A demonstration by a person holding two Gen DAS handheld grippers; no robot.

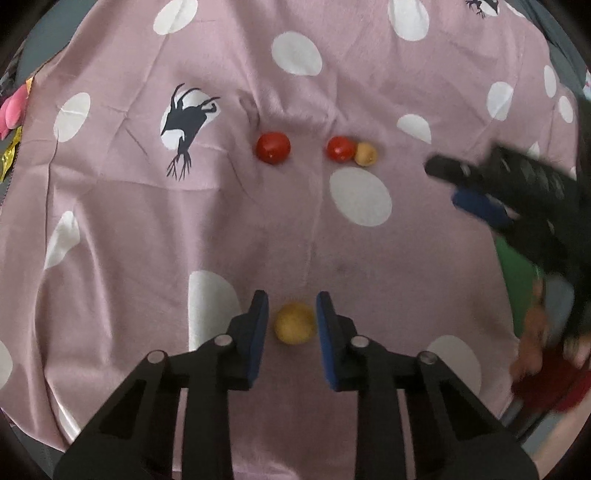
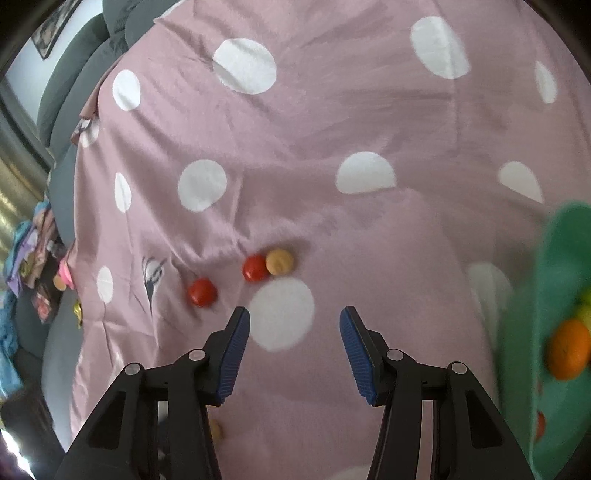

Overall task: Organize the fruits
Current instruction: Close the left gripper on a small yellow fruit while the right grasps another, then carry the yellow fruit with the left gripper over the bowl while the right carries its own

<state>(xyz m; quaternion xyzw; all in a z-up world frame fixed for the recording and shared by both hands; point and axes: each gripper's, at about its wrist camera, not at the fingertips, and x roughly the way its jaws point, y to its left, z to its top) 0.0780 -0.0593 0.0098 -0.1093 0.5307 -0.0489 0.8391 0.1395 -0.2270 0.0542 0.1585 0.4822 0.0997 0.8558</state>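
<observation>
Fruits [image 2: 568, 349] — 1 orange visible — in green bowl [image 2: 561, 258].

This looks like a home living room: a pink sheet with white dots [image 2: 332, 129] is spread over soft furniture, and a grey sofa [image 2: 77, 74] curves along at ten o'clock in the right wrist view. A framed picture [image 2: 51, 29] hangs on the wall at eleven o'clock, with colourful clutter [image 2: 33, 254] at nine o'clock
</observation>
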